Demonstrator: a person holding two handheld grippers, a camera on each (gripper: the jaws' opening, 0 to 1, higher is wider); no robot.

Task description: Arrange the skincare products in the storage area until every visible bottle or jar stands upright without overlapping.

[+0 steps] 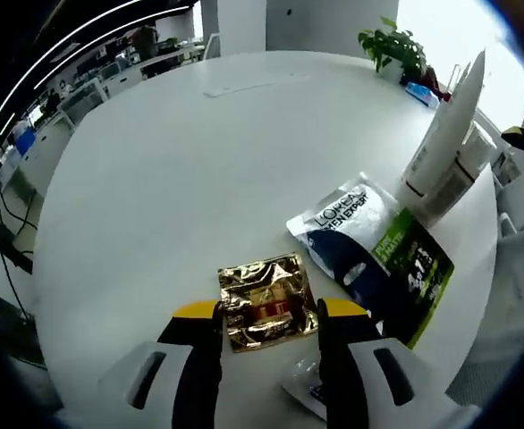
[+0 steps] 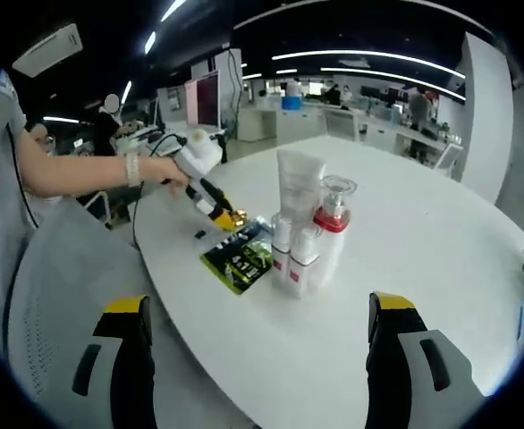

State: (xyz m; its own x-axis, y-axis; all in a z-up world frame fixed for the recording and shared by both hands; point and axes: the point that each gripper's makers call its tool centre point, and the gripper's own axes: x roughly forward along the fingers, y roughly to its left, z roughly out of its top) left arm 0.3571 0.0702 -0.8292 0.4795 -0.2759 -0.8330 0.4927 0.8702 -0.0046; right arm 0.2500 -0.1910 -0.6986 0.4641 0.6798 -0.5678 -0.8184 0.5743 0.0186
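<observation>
A crinkled gold sachet [image 1: 266,302] lies flat on the white round table [image 1: 173,179], between the yellow tips of my left gripper [image 1: 271,309], whose jaws stand wide and open at its two edges. Right of it lies a white, blue and green L'Oréal pouch [image 1: 369,255]. Beyond the pouch stand tall white tubes [image 1: 443,134]. In the right gripper view, a white tube [image 2: 300,183], a clear pump bottle with a red collar [image 2: 332,228] and small white bottles [image 2: 293,255] stand upright together, with the pouch [image 2: 240,259] beside them. My right gripper [image 2: 257,304] hangs open, well short of them.
A white packet [image 1: 302,384] lies partly under the left jaws. A potted plant [image 1: 394,43] and a blue item stand at the table's far edge. A person's arm [image 2: 83,172] holds the left gripper [image 2: 210,204] over the sachet. Grey chairs and office desks surround the table.
</observation>
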